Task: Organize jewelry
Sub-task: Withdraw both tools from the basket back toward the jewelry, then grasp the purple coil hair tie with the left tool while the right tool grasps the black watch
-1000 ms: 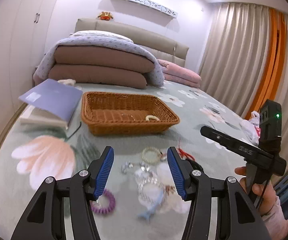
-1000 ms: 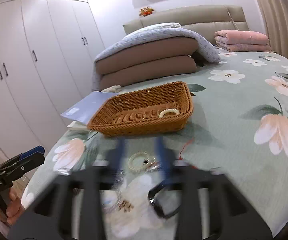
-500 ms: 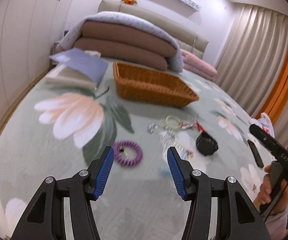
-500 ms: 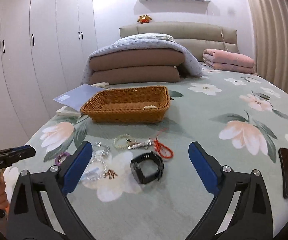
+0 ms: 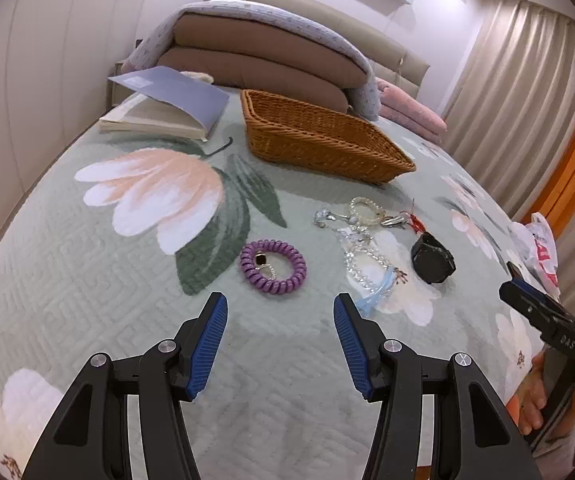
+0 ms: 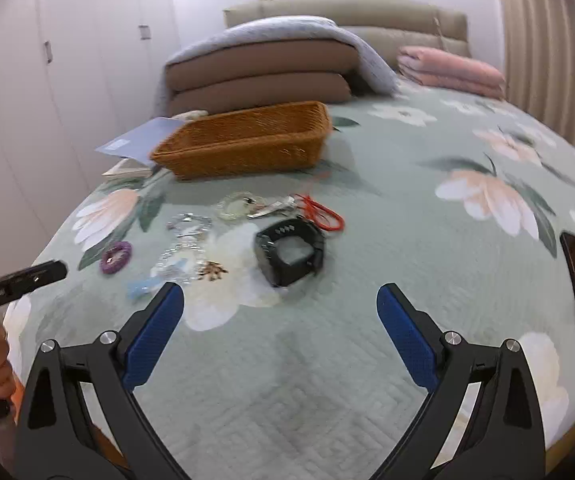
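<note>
Left tool (image 5: 280, 334), jaws apart and empty, should straddle the purple coil bracelet (image 5: 273, 266) at frame centre, closing gently; right tool (image 6: 280, 336) gapes empty.

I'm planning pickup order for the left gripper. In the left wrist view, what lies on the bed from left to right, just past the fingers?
purple spiral hair tie → clear bead bracelet with blue charm → black watch

Purple coil bracelet (image 5: 273, 267); black watch (image 6: 290, 251); brown wicker basket (image 5: 319, 145); green floral bedspread (image 5: 87, 264)
</note>
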Demonstrator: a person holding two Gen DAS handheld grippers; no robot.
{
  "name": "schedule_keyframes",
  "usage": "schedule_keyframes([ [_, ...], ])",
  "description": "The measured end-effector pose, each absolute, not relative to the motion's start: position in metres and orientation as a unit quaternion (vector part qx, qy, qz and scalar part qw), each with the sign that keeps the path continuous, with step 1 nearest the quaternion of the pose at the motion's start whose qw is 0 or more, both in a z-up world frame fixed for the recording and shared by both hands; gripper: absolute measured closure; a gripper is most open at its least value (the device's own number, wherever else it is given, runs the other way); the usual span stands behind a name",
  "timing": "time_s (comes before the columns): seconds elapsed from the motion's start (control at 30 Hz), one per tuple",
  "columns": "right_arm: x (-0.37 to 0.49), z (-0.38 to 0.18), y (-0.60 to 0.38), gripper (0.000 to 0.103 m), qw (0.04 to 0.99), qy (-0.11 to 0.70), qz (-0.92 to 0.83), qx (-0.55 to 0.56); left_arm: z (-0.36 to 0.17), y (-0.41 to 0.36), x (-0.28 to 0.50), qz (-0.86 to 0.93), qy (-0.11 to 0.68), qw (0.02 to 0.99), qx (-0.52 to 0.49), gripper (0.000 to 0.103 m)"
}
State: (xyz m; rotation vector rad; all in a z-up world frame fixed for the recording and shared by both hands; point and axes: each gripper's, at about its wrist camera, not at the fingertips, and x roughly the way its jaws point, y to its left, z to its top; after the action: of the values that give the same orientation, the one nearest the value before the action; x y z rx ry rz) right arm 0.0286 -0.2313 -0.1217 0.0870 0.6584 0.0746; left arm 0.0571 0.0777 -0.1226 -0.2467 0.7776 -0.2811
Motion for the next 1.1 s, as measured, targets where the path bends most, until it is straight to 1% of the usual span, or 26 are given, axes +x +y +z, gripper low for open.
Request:
schedule_keyframes([
  [0.17, 0.04, -0.126, -0.245, 0.005, 0.944, 0.323, 0.023, 0.058, -0.128, 0.083, 0.063, -0.13, 0.384, 0.905, -0.127, 0.046],
  [0.3, 0.069, -0.131, -0.269, 0.005, 0.931, 0.359, -0.022, 0.067, -0.132, 0.084, 0.071, -0.125, 0.392, 0.903, -0.121, 0.046],
  [0.43, 0.095, -0.133, -0.289, 0.007, 0.922, 0.379, -0.025, 0.08, -0.13, 0.085, 0.082, -0.123, 0.393, 0.903, -0.12, 0.046],
  [0.5, 0.107, -0.133, -0.292, 0.014, 0.92, 0.384, -0.019, 0.076, -0.129, 0.084, 0.087, -0.124, 0.394, 0.903, -0.12, 0.046],
  [0.57, 0.119, -0.135, -0.291, 0.023, 0.916, 0.394, -0.012, 0.069, -0.13, 0.082, 0.093, -0.126, 0.398, 0.901, -0.12, 0.046],
  [0.7, 0.138, -0.142, -0.28, 0.029, 0.909, 0.412, 0.01, 0.061, -0.135, 0.078, 0.1, -0.123, 0.409, 0.897, -0.115, 0.046],
  [0.77, 0.144, -0.146, -0.271, 0.043, 0.906, 0.42, 0.017, 0.053, -0.137, 0.077, 0.103, -0.12, 0.412, 0.896, -0.114, 0.046],
  [0.83, 0.152, -0.151, -0.264, 0.048, 0.902, 0.428, 0.023, 0.045, -0.139, 0.078, 0.105, -0.12, 0.417, 0.894, -0.115, 0.046],
  [0.9, 0.157, -0.153, -0.259, 0.049, 0.901, 0.432, 0.028, 0.045, -0.141, 0.078, 0.107, -0.119, 0.419, 0.893, -0.114, 0.046],
  [0.93, 0.159, -0.155, -0.257, 0.054, 0.9, 0.433, 0.031, 0.043, -0.141, 0.077, 0.108, -0.119, 0.42, 0.892, -0.113, 0.046],
  [0.97, 0.161, -0.156, -0.255, 0.062, 0.899, 0.434, 0.032, 0.041, -0.142, 0.077, 0.11, -0.118, 0.421, 0.892, -0.112, 0.046],
  [1.03, 0.167, -0.158, -0.253, 0.068, 0.896, 0.44, 0.033, 0.041, -0.143, 0.075, 0.113, -0.117, 0.424, 0.891, -0.11, 0.046],
  [1.07, 0.169, -0.159, -0.253, 0.07, 0.895, 0.442, 0.035, 0.043, -0.143, 0.073, 0.116, -0.119, 0.426, 0.89, -0.111, 0.047],
  [1.1, 0.173, -0.16, -0.253, 0.07, 0.893, 0.445, 0.039, 0.047, -0.144, 0.072, 0.118, -0.12, 0.428, 0.889, -0.111, 0.05],
])
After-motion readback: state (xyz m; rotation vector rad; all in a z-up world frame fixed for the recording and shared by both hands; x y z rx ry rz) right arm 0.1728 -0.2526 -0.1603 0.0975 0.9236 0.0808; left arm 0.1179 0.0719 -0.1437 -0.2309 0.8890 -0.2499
